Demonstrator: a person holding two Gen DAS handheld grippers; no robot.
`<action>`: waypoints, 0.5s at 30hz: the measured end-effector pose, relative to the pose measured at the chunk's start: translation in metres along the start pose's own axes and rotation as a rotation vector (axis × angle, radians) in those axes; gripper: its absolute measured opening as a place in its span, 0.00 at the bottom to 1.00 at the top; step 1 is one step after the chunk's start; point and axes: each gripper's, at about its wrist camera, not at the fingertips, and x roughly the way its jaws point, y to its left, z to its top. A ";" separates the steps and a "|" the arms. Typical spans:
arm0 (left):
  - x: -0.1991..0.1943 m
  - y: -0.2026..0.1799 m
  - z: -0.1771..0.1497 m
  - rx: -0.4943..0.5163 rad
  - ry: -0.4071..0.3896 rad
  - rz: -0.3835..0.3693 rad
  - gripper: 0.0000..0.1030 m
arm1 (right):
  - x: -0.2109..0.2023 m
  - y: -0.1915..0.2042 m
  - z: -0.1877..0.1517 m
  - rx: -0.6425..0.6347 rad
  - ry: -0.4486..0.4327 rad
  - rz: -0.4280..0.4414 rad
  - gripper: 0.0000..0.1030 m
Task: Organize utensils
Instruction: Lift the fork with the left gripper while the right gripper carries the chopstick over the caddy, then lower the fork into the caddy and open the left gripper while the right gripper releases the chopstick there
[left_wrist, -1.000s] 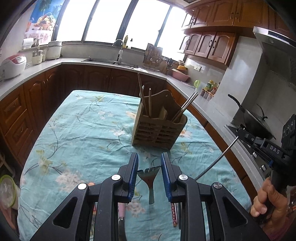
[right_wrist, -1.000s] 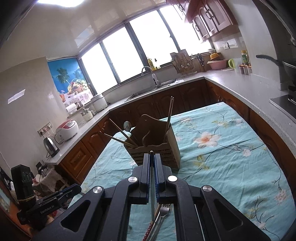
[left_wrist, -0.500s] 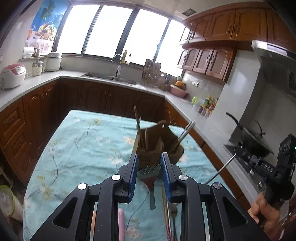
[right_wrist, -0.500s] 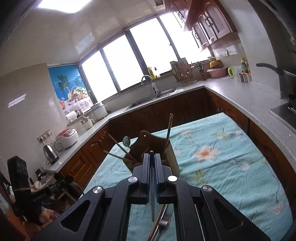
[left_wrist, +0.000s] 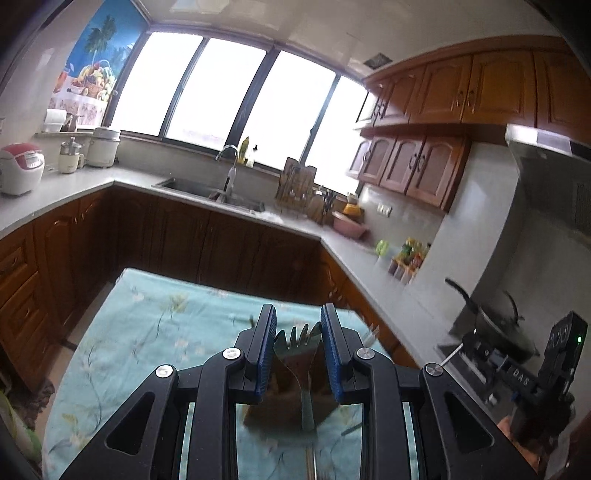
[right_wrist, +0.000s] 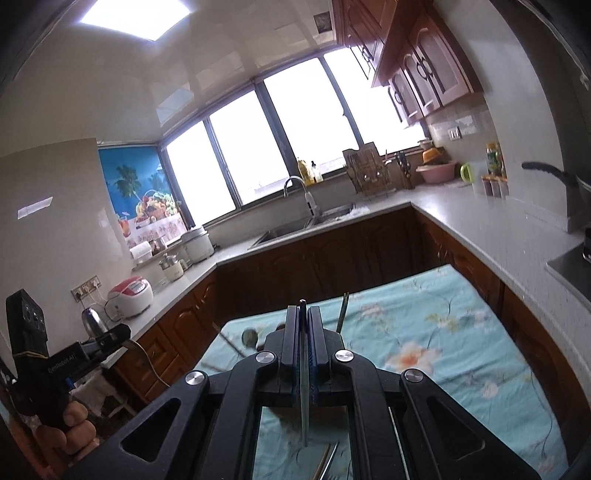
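Left gripper (left_wrist: 298, 332): jaws part-way in, grasping a wide metal fork (left_wrist: 297, 341) across its head. Tines stick out past the pads toward 12 o'clock; the handle runs back toward 6 o'clock under the gripper body. Long axis lies along my pointing line.

Right gripper (right_wrist: 306, 321): clenched tight on a thin flat metal utensil (right_wrist: 304, 373). I see it edge-on only; which kind it is I cannot tell. Its tip shows just above the pads at 12 o'clock, the rest trails to 6 o'clock.

Wooden utensil holder (left_wrist: 291, 397): on the floral tablecloth (left_wrist: 155, 332), directly ahead and below both grippers, mostly hidden behind the jaws in each wrist view. In the left view only its brown wall shows between and under the fingers. In the right view, sticks (right_wrist: 341, 312) and a spoon end (right_wrist: 249, 336) rise from it at 1 o'clock and 10 o'clock of my jaws.

More loose utensils (right_wrist: 328, 461) lie on the cloth at 6 o'clock in the right view.

Judgement: both pieces are carried handle-low, gripped near the working end, so each wants tipping toward upright over a compartment before letting go. Neither hand looks clearly nearer; the holder sits centred under each. Each gripper shows at the edge of the other's view, so I judge it safer to lower one piece at a time.
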 end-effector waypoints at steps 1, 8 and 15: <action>0.004 0.001 0.001 -0.005 -0.009 0.002 0.23 | 0.004 -0.001 0.005 -0.003 -0.008 -0.003 0.04; 0.051 0.014 0.001 -0.056 -0.057 0.040 0.23 | 0.027 -0.005 0.022 -0.005 -0.038 -0.014 0.04; 0.098 0.013 -0.018 -0.065 -0.029 0.075 0.23 | 0.052 -0.005 0.027 -0.030 -0.060 -0.034 0.04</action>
